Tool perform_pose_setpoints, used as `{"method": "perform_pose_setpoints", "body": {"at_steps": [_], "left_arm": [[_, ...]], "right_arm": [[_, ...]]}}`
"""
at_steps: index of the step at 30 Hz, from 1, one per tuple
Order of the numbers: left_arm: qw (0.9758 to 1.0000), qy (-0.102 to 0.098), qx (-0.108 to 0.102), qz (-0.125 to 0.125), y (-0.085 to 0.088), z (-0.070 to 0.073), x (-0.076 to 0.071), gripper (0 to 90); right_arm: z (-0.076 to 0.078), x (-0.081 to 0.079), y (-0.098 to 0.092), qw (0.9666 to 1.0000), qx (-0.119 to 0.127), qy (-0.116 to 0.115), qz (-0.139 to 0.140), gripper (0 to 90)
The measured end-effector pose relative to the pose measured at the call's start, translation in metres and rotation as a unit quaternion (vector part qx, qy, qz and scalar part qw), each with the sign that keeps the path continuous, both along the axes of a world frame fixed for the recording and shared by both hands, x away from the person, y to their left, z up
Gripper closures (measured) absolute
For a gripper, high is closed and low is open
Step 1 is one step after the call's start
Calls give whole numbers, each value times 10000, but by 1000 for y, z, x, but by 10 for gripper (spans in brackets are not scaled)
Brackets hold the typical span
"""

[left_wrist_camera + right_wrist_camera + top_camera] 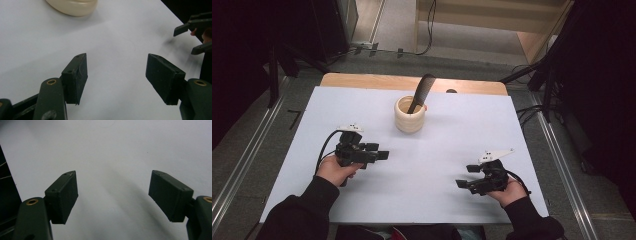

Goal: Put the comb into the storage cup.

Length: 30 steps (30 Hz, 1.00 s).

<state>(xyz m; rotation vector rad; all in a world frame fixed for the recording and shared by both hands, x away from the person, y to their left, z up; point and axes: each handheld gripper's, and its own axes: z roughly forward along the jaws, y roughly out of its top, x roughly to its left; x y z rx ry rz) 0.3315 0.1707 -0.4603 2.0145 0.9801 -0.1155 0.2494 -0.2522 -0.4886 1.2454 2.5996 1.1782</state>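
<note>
One cream cup (pixel 409 116) stood at upper centre of the table (pixel 452 150) with one dark comb (pixel 421 93) leaning inside it. Two tongs lay low — left tongs (pixel 381 151) and right tongs (pixel 466 176), both spread apart and empty. Best reach: approach the comb's upper end squarely — likely without nudging the cup.
</note>
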Motion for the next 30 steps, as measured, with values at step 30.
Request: {"method": "perform_pose_setpoints", "body": {"at_steps": [30], "left_arm": [[9991,-111,392,-93,29,-1,-38,344]], "right_arm": [[-2,0,-1,9999,-53,-2,-85,214]]}}
